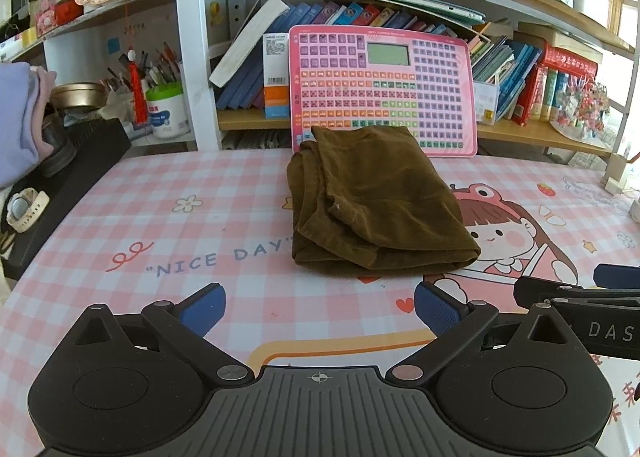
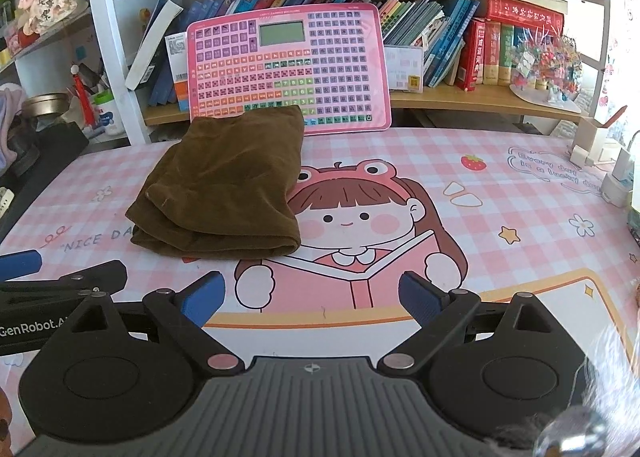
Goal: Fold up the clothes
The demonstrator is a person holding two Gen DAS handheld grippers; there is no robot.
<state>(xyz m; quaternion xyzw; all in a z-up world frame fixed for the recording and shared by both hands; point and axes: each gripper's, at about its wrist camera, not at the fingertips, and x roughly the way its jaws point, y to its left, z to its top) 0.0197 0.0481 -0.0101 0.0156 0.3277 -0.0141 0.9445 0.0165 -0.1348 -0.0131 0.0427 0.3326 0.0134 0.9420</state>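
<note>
A brown garment (image 1: 372, 201) lies folded in a thick bundle on the pink checked bench (image 1: 160, 217), its far edge touching the pink keyboard toy (image 1: 384, 85) leaning on the shelf. Both the left tongs (image 1: 318, 305) and right tongs (image 2: 310, 295) hover near, spread wide and empty, apart from the garment.
</note>
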